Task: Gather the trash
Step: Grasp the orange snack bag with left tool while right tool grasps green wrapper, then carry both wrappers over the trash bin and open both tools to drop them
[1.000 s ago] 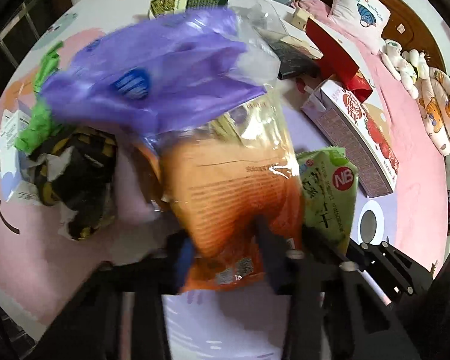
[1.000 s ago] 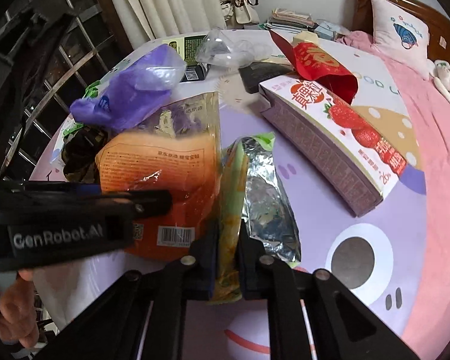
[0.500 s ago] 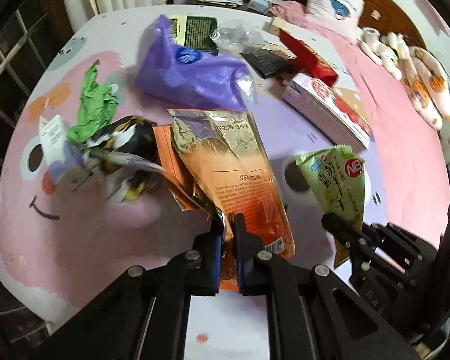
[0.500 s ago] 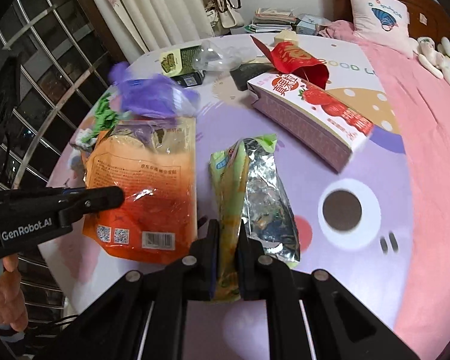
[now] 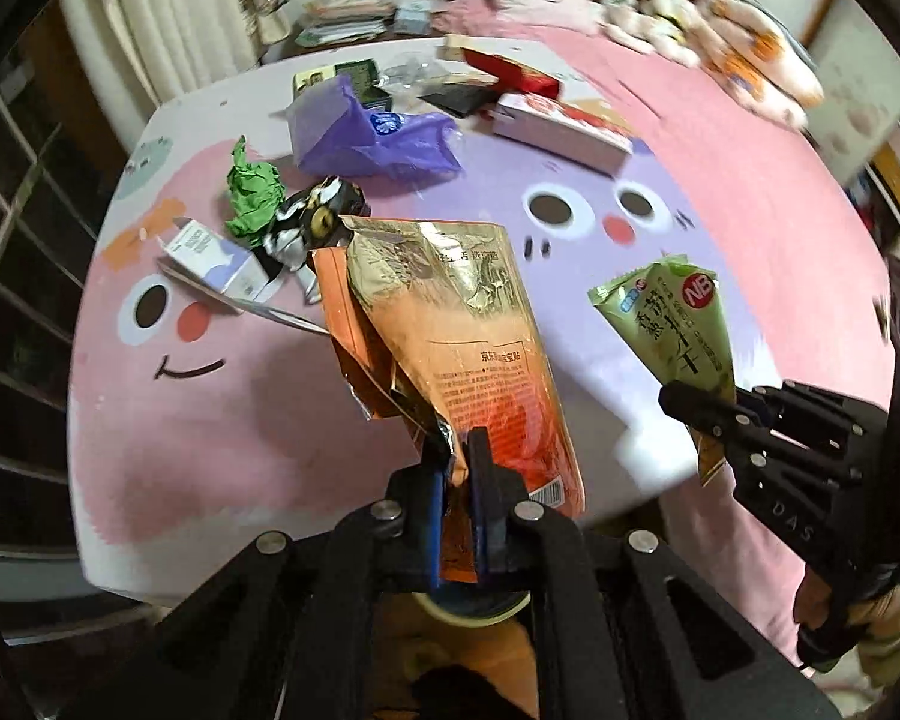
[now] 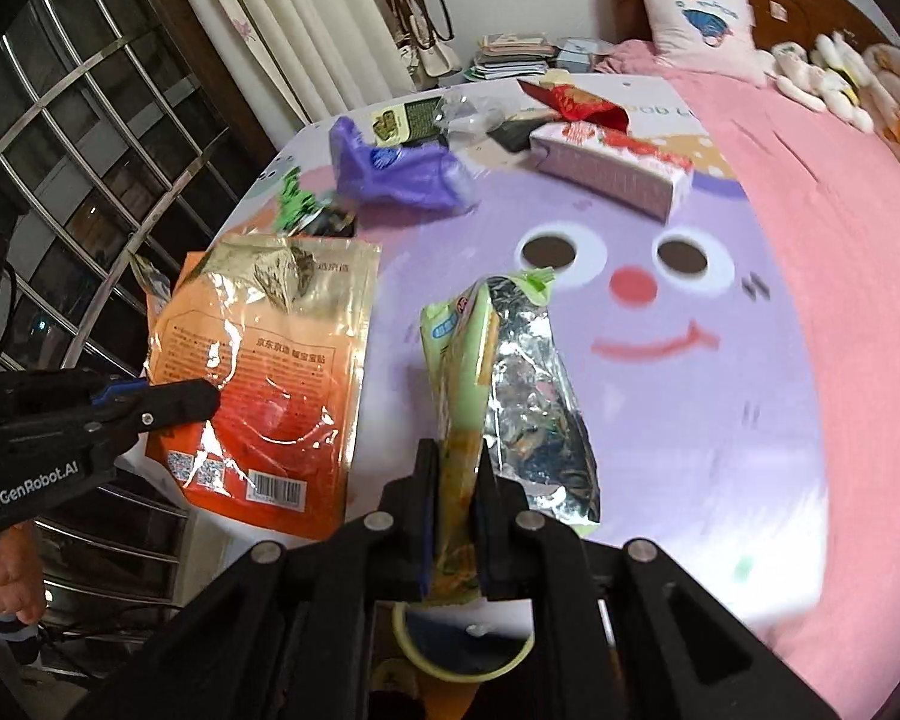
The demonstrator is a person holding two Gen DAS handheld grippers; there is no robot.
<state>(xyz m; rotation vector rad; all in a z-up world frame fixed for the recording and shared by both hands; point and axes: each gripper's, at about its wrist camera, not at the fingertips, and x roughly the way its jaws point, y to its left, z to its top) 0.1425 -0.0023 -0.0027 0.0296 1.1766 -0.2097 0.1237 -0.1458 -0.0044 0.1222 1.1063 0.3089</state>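
Note:
My left gripper point(image 5: 457, 468) is shut on an orange and gold foil pouch point(image 5: 468, 336), held above the near edge of the round table point(image 5: 210, 420). The pouch also shows in the right wrist view point(image 6: 264, 372), with the left gripper point(image 6: 168, 402) clamped on its edge. My right gripper point(image 6: 456, 474) is shut on a green snack wrapper with a silver inside point(image 6: 510, 396). That wrapper shows in the left wrist view point(image 5: 672, 324), held by the right gripper point(image 5: 702, 420) at the right.
On the table lie a purple plastic bag point(image 5: 366, 132), crumpled green paper point(image 5: 252, 192), a black and white wrapper point(image 5: 312, 222), a small white carton point(image 5: 216, 252), a strawberry box point(image 5: 558, 126), a red packet point(image 5: 510, 72). A pink bed point(image 6: 840, 180) lies beyond.
Both grippers have pulled back and risen with their wrappers, so the table now sits farther off. The purple bag, earlier over the orange pouch, now lies on the table.

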